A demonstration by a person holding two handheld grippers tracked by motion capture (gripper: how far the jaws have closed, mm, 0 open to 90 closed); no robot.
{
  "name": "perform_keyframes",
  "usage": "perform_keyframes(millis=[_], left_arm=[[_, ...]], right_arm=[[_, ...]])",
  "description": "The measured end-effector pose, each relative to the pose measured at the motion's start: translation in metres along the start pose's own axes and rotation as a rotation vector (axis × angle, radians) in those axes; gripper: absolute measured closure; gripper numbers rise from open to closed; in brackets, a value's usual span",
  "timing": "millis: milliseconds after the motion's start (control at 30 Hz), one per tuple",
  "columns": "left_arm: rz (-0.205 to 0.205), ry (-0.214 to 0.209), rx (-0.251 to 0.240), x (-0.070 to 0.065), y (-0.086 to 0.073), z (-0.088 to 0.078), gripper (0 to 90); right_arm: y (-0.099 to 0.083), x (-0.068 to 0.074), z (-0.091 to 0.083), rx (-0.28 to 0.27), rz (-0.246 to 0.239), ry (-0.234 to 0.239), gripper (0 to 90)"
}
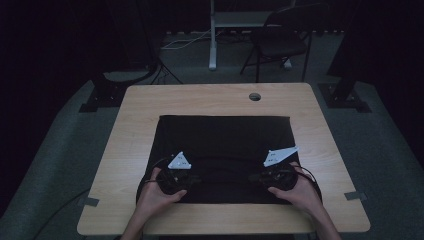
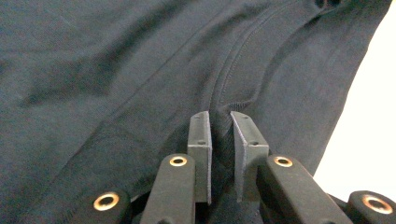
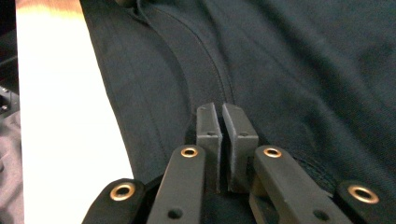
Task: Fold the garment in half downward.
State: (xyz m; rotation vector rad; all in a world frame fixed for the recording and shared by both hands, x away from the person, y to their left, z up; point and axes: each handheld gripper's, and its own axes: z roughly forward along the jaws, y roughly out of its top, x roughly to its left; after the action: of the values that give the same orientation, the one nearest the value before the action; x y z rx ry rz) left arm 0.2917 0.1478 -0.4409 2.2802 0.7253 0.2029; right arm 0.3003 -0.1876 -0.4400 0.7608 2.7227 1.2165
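Both claws, left [image 2: 219, 122] and right [image 3: 221, 114], pinch dark cloth [image 1: 225, 140] on wooden table [image 1: 140, 105].

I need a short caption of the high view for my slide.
Two hands hold the left gripper and right gripper on a black garment on a wooden table.

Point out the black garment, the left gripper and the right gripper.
black garment [image 1: 225, 137], high view: flat middle of the cloth on the table.
left gripper [image 2: 220, 123], left gripper view: between its fingertips, where a fold of cloth sits.
right gripper [image 3: 221, 114], right gripper view: between its fingertips, pinched on a seam.
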Motion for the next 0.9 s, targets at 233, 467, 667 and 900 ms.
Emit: perform_keyframes(millis=[233, 467, 667, 900], left_arm=[[-0.013, -0.010, 0.006, 0.0004, -0.0042, 0.0026, 78.9], [-0.030, -0.016, -0.012, 0.0012, -0.0073, 0.0036, 78.5], [-0.050, -0.041, -0.033, 0.0044, -0.0095, 0.0042, 75.8], [-0.042, -0.052, -0.041, 0.0023, -0.0073, 0.0011, 69.8]], right_arm=[[-0.0061, 0.0013, 0.0077, 0.028, 0.008, 0.014, 85.2], [-0.0077, 0.0022, 0.0105, 0.036, 0.003, 0.018, 84.9], [-0.0082, 0.0025, 0.0108, 0.027, 0.009, 0.024, 82.0], [-0.0046, 0.0077, 0.0100, 0.037, -0.008, 0.021, 71.9]])
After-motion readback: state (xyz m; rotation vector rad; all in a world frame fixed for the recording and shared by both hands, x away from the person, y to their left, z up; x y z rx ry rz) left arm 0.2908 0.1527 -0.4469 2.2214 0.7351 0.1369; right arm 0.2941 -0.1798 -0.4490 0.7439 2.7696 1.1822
